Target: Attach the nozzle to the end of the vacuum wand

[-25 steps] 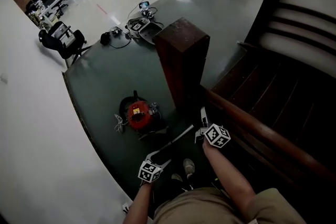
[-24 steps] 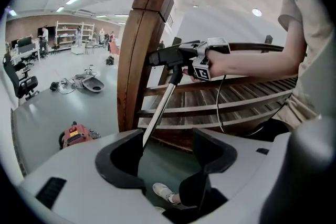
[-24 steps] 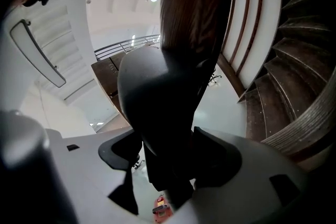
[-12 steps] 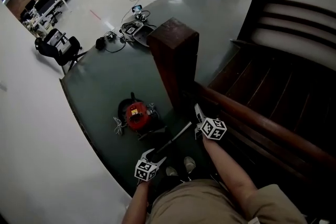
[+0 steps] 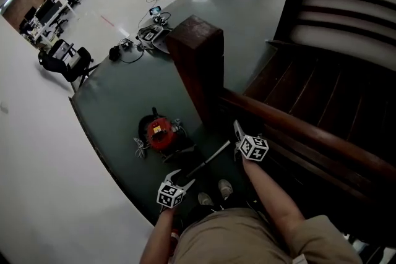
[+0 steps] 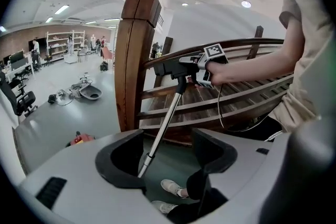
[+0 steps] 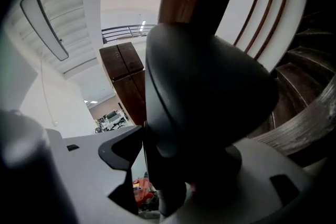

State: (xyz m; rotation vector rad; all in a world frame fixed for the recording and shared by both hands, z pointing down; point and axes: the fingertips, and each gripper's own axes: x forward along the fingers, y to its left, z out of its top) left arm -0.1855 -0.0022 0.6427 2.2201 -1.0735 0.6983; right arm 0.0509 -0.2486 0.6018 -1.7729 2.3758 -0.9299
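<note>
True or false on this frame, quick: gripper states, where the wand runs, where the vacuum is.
1. The right gripper is shut on the top end of the wand. True.
2. The left gripper is clamped shut with nothing between its jaws. False: the jaws stand wide apart, with the wand's lower end between them.
3. The red vacuum sits on the stairs. False: it is on the floor, beside the wooden post.
4. The wand slopes down from the right gripper to the left gripper. True.
</note>
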